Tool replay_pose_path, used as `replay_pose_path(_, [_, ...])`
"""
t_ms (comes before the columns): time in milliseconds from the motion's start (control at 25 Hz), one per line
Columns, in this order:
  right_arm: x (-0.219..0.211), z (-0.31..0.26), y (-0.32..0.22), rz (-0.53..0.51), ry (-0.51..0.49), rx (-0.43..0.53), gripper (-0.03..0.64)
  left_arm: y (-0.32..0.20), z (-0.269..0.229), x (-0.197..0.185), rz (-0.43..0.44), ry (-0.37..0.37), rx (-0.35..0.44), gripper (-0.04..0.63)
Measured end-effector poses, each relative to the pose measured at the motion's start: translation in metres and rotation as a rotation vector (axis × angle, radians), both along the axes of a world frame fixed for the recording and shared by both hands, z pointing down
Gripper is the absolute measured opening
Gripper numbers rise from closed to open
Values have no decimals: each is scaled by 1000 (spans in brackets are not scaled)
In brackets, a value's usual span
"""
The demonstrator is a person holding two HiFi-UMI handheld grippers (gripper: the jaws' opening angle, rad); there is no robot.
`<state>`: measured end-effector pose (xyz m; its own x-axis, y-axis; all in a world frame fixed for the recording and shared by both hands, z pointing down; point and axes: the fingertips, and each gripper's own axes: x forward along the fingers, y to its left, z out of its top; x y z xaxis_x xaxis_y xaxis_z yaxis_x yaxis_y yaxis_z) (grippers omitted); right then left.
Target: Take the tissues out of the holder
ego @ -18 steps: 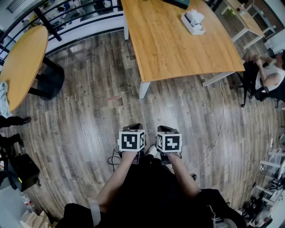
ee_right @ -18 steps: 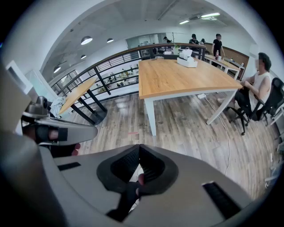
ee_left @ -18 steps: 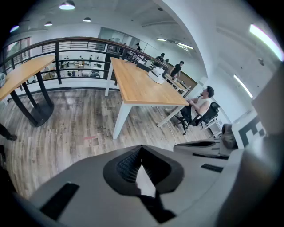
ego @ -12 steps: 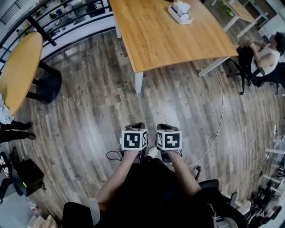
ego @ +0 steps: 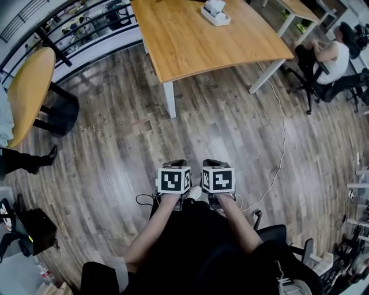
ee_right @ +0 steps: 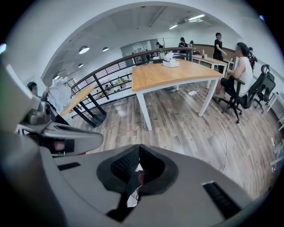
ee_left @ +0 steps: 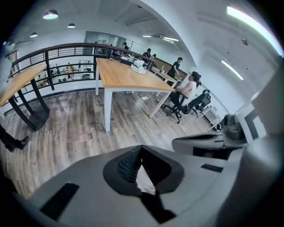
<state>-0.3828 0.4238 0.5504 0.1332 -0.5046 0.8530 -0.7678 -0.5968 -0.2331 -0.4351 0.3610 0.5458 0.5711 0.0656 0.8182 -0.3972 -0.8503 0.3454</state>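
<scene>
The white tissue holder (ego: 214, 12) with tissues sticking up stands far off on the long wooden table (ego: 207, 43). It also shows small in the left gripper view as the holder (ee_left: 139, 66), and in the right gripper view as the holder (ee_right: 168, 61). My left gripper (ego: 173, 163) and right gripper (ego: 213, 163) are held side by side close to the body, over the wood floor, well short of the table. Both point toward the table. The left gripper (ee_left: 141, 149) has its jaws together with nothing between them, and so does the right gripper (ee_right: 139, 149).
A round wooden table (ego: 29, 86) on a black base stands at the left by a railing (ego: 86, 26). A seated person (ego: 334, 55) is at the right of the long table. A white cable (ego: 282, 144) runs over the floor. A black box (ego: 34, 227) sits at the lower left.
The table and the tissue holder have slid up and to the left in the head view as the view turned. Both grippers keep their place in front of the body, jaws together.
</scene>
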Motion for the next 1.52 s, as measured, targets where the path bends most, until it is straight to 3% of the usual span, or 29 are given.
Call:
replay_pose_path(240, [3, -4, 23, 2, 30, 34, 11, 27, 0, 5, 20, 24, 15, 8])
replay_pose_path(560, [-1, -7, 38, 6, 30, 52, 12, 39, -3, -1, 25, 4, 41, 8])
replay_pose_path(1520, [8, -13, 27, -33, 32, 97, 14, 42, -5, 11, 53, -10, 52, 8])
